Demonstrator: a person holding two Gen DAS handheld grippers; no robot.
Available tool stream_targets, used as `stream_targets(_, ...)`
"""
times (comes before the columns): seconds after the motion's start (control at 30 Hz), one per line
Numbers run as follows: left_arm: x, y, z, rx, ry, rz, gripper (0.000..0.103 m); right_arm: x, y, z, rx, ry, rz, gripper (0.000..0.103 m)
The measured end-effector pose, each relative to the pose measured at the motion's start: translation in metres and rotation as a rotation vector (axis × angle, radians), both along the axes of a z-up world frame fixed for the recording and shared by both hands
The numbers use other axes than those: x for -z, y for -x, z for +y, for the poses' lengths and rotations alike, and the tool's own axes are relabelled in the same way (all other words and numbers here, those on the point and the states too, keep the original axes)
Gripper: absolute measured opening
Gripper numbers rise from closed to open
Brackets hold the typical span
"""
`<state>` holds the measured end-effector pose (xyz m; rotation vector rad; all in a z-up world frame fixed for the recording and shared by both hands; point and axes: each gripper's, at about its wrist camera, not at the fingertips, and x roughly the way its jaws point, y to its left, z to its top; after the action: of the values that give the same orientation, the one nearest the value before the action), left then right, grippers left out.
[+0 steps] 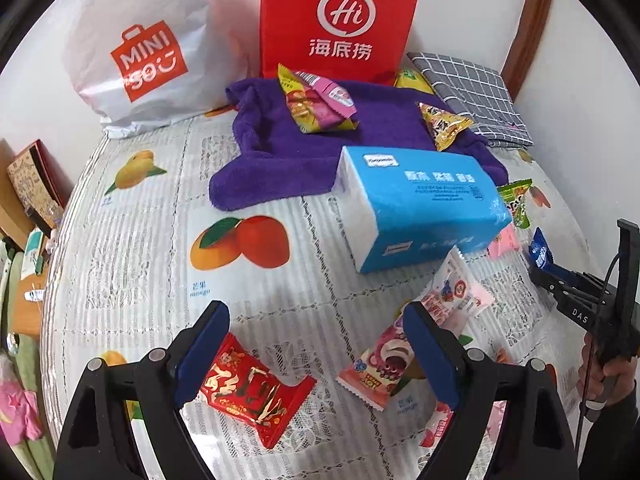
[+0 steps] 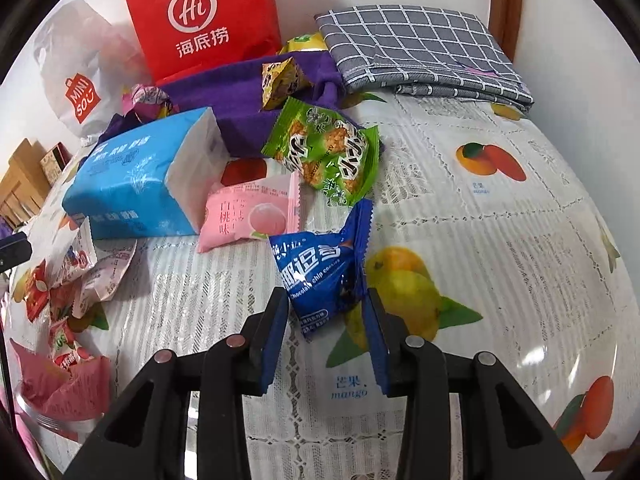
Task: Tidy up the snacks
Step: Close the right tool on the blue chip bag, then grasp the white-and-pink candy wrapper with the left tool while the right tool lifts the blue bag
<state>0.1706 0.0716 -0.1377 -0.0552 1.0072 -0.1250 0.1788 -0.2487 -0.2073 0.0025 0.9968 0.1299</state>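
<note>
My right gripper [image 2: 326, 300] is shut on a blue chocolate-chip cookie packet [image 2: 320, 264], its pads pressing the packet's lower sides just above the fruit-print tablecloth [image 2: 500, 240]. The left wrist view shows that same right gripper [image 1: 538, 274] at the far right with the blue packet [image 1: 540, 250] in its tips. My left gripper [image 1: 316, 312] stands open over the table with nothing between its fingers. A red packet [image 1: 252, 392] lies by its left finger and a pink bear packet [image 1: 380, 364] by its right. A green cracker packet [image 2: 324, 152] and a pink peach packet [image 2: 248, 212] lie beyond the blue one.
A blue tissue pack [image 1: 416, 204] lies mid-table in front of a purple towel [image 1: 280, 152] bearing several snacks. A red paper bag [image 1: 340, 20] and a white shopping bag [image 1: 140, 48] stand at the back by the wall. A grey checked cloth [image 1: 468, 92] lies back right.
</note>
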Motion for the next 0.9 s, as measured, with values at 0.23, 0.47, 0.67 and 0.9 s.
stream_targets(0.23,0.008,-0.002,0.011,-0.043,0.024,0.014,0.088,0.004,0.002,0.010,-0.027,0.019,-0.042,0.055)
stream_targets(0.47,0.003,-0.003,0.003,-0.026,0.034,-0.001,0.088,0.008,-0.003,0.013,-0.031,0.037,-0.076,0.070)
stream_targets(0.67,-0.001,0.003,0.002,-0.006,0.018,-0.014,0.088,0.009,-0.010,0.006,-0.012,0.023,-0.075,0.066)
stream_targets(0.9,0.007,0.007,-0.017,0.063,0.008,0.012,0.088,0.002,-0.015,0.008,-0.005,0.028,-0.058,0.046)
